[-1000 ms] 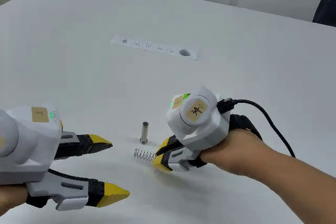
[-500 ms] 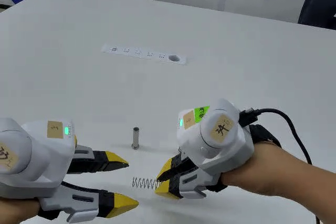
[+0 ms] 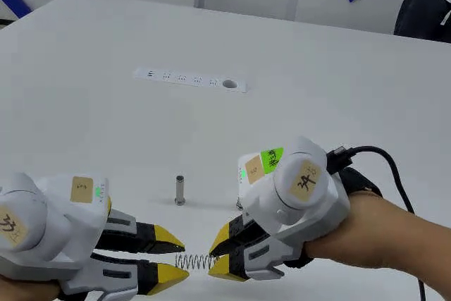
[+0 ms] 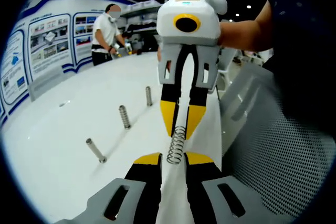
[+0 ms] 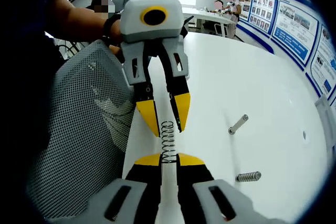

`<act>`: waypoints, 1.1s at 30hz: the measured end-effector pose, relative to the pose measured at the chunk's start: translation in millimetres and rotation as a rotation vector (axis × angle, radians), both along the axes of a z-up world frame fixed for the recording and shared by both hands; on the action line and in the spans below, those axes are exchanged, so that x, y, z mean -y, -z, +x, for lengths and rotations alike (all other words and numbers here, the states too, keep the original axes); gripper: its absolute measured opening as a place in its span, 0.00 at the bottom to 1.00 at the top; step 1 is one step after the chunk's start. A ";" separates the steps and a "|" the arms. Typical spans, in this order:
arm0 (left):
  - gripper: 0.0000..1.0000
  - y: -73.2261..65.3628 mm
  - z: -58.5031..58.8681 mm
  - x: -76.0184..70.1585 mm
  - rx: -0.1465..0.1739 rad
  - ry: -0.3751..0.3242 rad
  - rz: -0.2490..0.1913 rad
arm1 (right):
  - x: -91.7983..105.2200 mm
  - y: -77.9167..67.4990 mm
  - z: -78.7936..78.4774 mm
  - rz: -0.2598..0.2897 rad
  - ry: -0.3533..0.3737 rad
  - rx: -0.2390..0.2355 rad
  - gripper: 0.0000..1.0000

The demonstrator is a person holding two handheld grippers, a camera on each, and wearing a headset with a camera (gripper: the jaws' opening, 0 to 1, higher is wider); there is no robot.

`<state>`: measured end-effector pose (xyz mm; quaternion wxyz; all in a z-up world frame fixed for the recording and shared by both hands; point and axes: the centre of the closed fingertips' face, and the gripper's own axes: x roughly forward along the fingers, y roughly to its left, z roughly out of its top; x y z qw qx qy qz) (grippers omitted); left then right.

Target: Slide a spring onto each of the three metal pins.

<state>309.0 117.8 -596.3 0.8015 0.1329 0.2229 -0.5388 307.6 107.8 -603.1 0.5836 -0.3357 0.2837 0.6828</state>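
Head view: a spring (image 3: 196, 261) is seen lying roughly level at the near edge of the table (image 3: 317, 89), strung between the two grippers. One end is clamped by the right gripper (image 3: 218, 262), whose jaws are closed onto the coils. The other end is straddled by the left gripper (image 3: 180, 260), whose jaws are set a little apart and not yet pressed on it, as is made plainer in the right gripper view. The spring is judged to be held this way so that it can be handed across or steadied at both ends, since a thin coil gripped at one end alone would be hard to aim at a pin. A bare pin (image 3: 180, 190) is stood upright just beyond the grippers, well short of the power strip (image 3: 190, 79). In the left gripper view three pins are lined up, that bare one nearest. The middle pin (image 4: 126, 125) is already sleeved by a second spring (image 4: 123, 113), and whether the farthest pin (image 4: 148, 96) is sleeved cannot be told
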 end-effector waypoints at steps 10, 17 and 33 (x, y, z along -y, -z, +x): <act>0.12 -1.0 -1.2 3.8 0.010 0.024 0.017 | 2.0 -13.4 -0.9 0.024 -0.008 0.019 0.11; 0.11 -2.2 0.5 5.6 0.017 0.024 0.024 | -3.1 -31.1 -1.2 0.057 -0.018 0.049 0.11; 0.11 -4.5 1.2 8.7 0.039 0.027 0.027 | -26.8 -51.5 -6.8 0.081 -0.073 0.088 0.11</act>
